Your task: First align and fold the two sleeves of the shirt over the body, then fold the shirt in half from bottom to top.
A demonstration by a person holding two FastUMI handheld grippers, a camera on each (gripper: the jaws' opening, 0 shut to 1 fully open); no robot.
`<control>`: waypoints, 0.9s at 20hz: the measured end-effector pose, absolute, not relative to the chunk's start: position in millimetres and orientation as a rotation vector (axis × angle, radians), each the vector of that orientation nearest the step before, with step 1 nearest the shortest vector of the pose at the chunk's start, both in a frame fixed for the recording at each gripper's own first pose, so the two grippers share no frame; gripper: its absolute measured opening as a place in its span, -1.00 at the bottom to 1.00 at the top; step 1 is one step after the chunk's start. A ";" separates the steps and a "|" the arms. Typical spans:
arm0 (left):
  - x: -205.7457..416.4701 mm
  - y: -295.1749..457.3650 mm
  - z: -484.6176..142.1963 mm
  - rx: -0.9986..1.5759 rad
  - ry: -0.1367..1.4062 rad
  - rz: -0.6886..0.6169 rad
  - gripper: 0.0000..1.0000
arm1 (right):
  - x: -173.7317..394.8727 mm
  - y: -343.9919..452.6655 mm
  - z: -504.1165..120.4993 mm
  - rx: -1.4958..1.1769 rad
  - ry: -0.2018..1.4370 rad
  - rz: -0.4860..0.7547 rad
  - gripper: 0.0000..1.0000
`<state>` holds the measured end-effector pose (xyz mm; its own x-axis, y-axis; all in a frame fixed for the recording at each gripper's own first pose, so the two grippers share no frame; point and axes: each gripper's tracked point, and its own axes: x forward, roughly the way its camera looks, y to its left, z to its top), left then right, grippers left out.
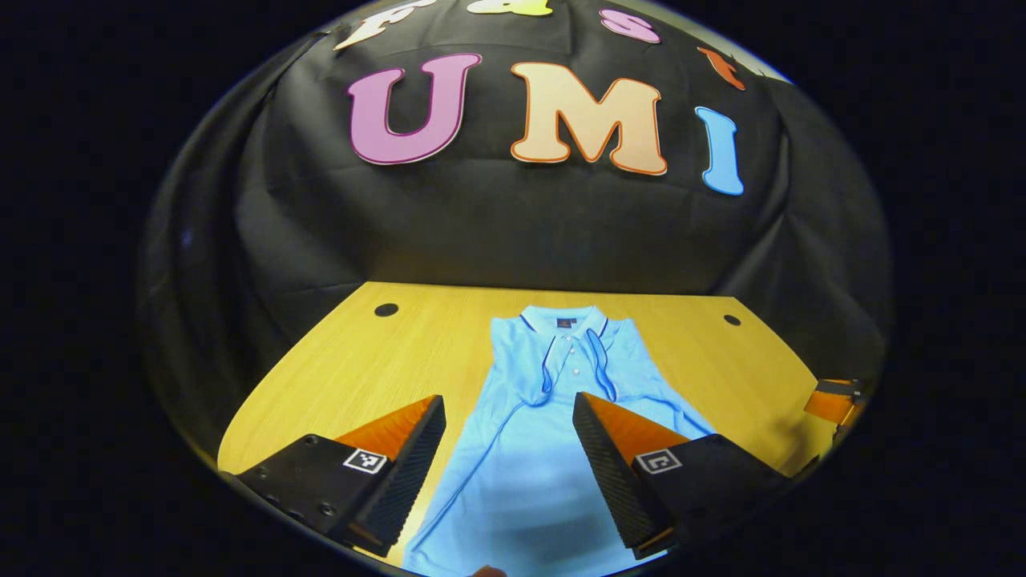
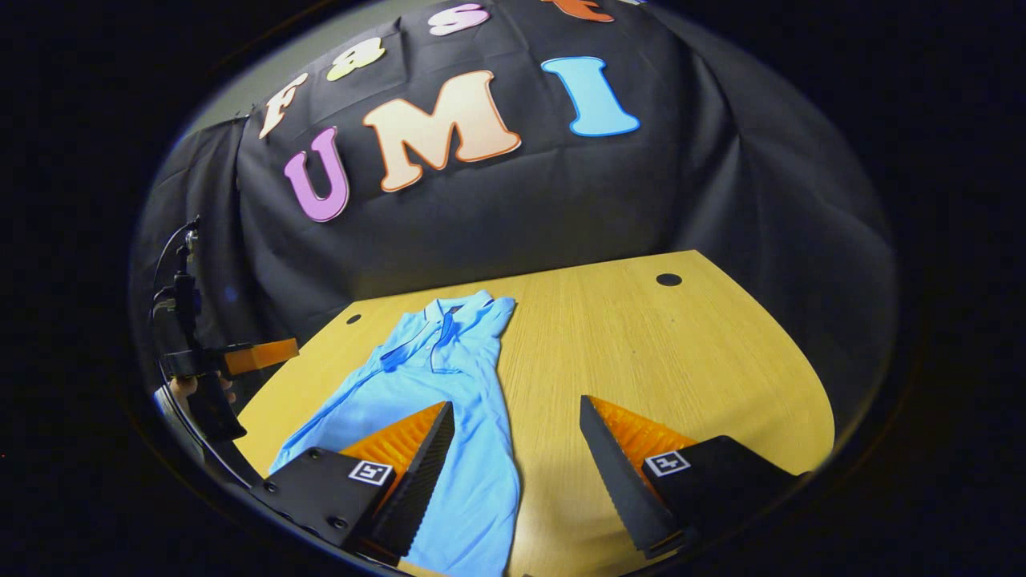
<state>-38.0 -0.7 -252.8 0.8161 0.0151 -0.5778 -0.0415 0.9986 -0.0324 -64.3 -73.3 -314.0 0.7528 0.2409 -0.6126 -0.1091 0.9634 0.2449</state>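
Shirt (image 1: 553, 417) lies flat on the wooden tabletop (image 1: 377, 361) in the left gripper view, collar toward the booth's cloth wall and hem running out of sight at the bottom edge, so its lower end is cut off. Both sleeves look already folded in over the body, giving it a narrow, sleeveless outline, though the fisheye bend makes the folded edges hard to trace. The left hand-held gripper (image 1: 509, 465) hangs above the shirt's lower body with its fingers spread wide, grasping nothing. At the far right rim a sliver of the other hand-held gripper shows, too clipped to read. Bare wood lies open on both sides of the shirt, and two round holes (image 1: 386, 309) sit near the tabletop's back corners.

In the right gripper view, the shirt (image 2: 449, 393) lies to the left of centre, its right edge running down between the fingers. The right hand-held gripper (image 2: 517, 473) is released too, jaws wide apart, one finger over the cloth and the other over bare tabletop (image 2: 665, 361). A broad stretch of open wood reaches to the right edge. At the far left, a hand (image 2: 188, 389) holds the left hand-held gripper, partly cut off by the rim.
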 end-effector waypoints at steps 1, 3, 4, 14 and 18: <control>-51.6 3.6 -252.3 -0.036 0.612 0.025 0.92 | -73.5 -66.2 -314.4 0.192 0.695 0.192 0.95; -82.1 9.5 -260.4 -0.013 0.640 0.002 0.92 | -95.9 -57.4 -317.6 0.178 0.708 0.177 0.96; -98.2 11.6 -265.3 -0.004 0.657 -0.012 0.92 | -108.0 -50.4 -318.6 0.178 0.710 0.180 0.97; -205.8 26.4 -327.7 0.008 0.792 -0.062 0.92 | -209.4 -43.7 -357.6 0.063 0.811 0.097 0.96; -228.6 29.9 -349.3 0.030 0.825 -0.057 0.94 | -233.8 -49.7 -380.2 -0.009 0.853 0.039 0.96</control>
<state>-228.6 29.9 -349.3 0.6771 -0.0391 -0.7349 0.0627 0.9980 0.0046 -233.8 -49.7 -380.2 0.6570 0.0307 -0.7533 -0.0382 0.9992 0.0074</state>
